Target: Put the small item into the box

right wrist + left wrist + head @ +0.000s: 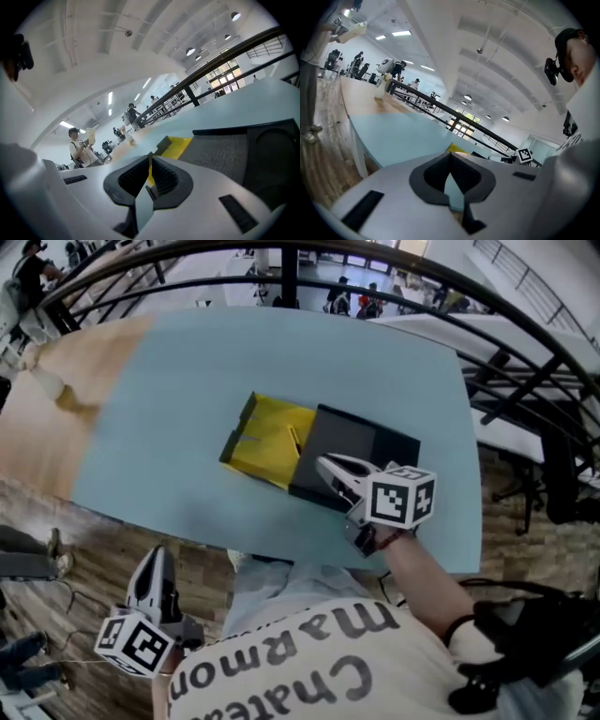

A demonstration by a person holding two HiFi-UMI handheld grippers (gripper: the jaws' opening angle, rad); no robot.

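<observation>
In the head view the right gripper (323, 463) covers part of the near edge of the black tray (366, 442). The person's shirt (309, 671) hides a stretch of the bench (187, 381) rim below it. A thin pale thing inside the yellow box (267, 442) is too small to name. In the left gripper view, only a sliver of that box (457, 149) shows above the left gripper (450, 153). In the right gripper view the tray (220, 150) runs off the right edge.

Left gripper (155, 557) closed, right gripper (324, 464) closed
</observation>
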